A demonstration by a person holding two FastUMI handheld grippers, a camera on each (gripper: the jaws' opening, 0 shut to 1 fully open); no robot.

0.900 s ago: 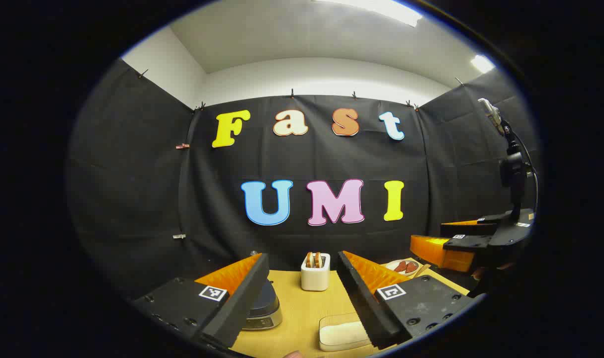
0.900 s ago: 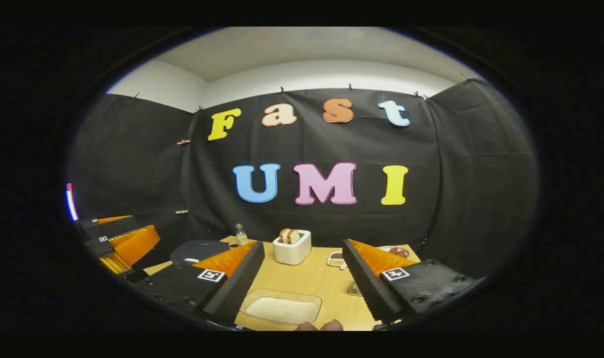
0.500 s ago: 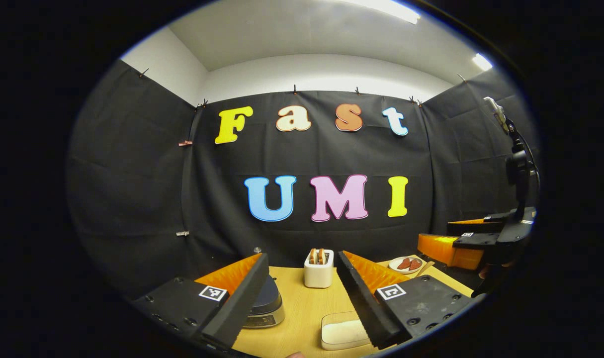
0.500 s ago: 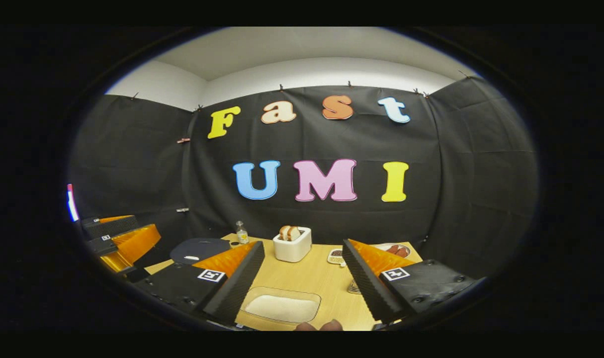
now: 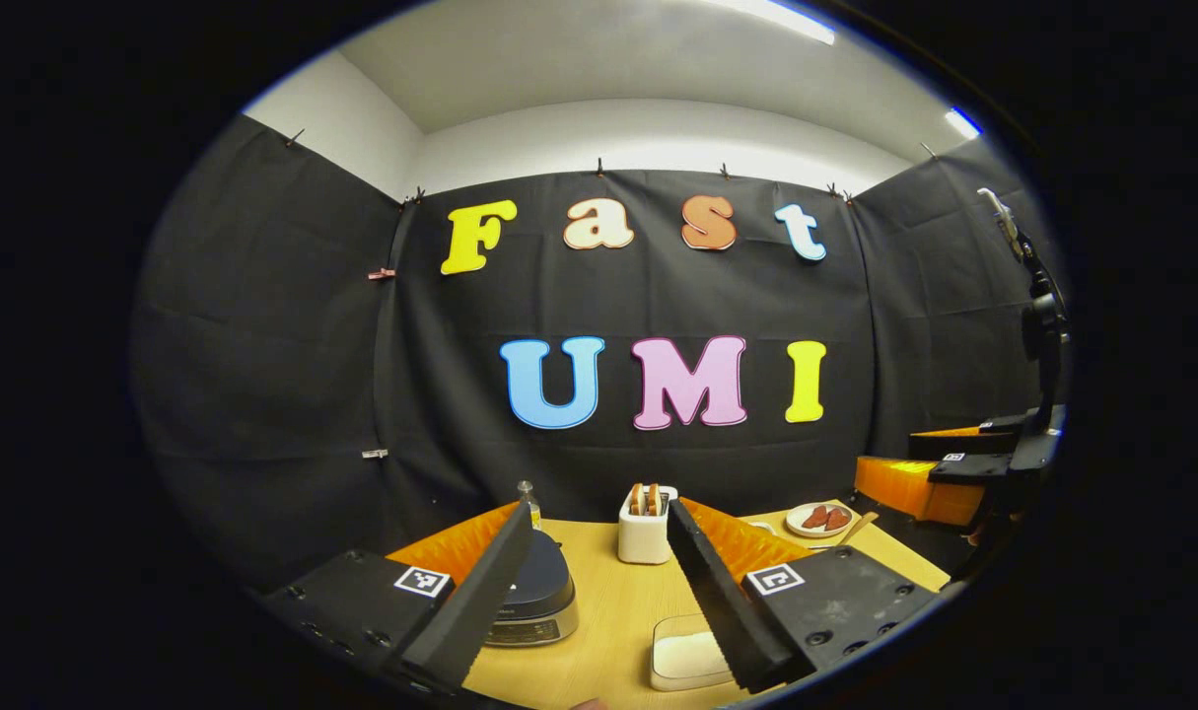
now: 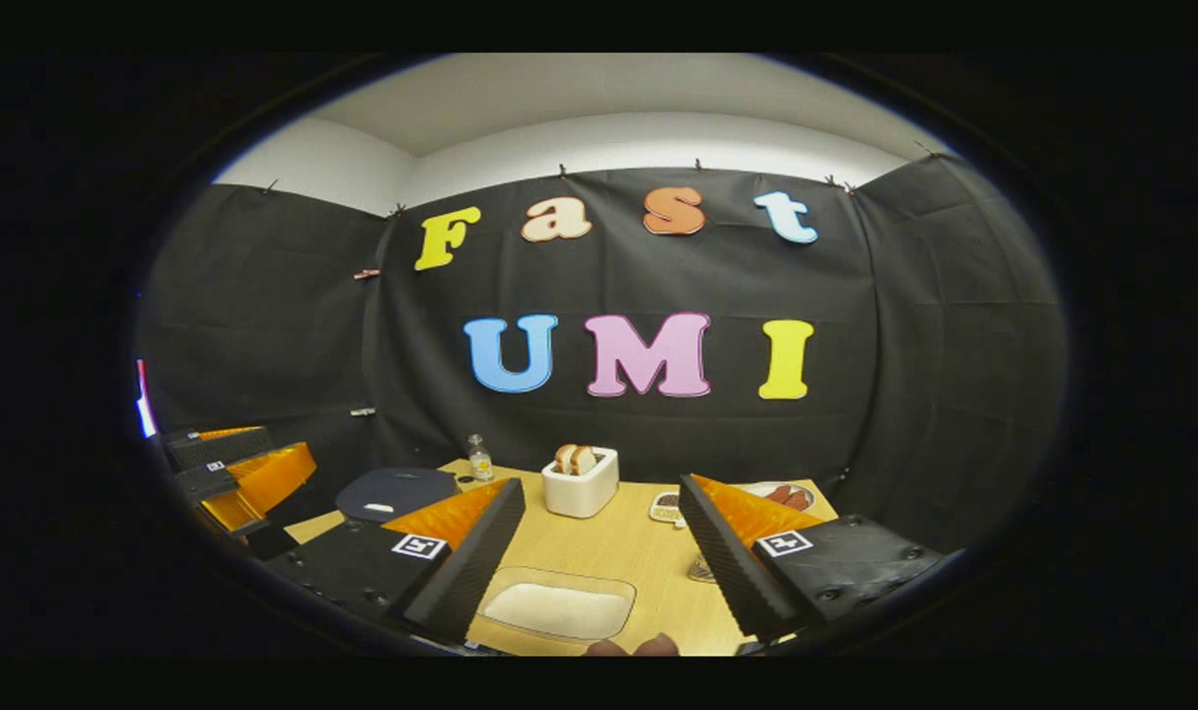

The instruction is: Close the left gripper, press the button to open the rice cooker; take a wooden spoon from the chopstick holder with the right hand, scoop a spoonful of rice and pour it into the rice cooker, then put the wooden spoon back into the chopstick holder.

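Left tongs nearer the rice cooker, jaws apart as before.

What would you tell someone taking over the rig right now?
Left gripper: open, empty, above the table's near edge.
Right gripper: open, empty, above the rice dish.
Rice cooker: lid down, at the table's left.
White holder with wooden pieces: mid-table, at the back.
Done: nothing.
Left: close the left gripper, press the cooker's button, take the spoon, scoop rice, pour it in, return the spoon.
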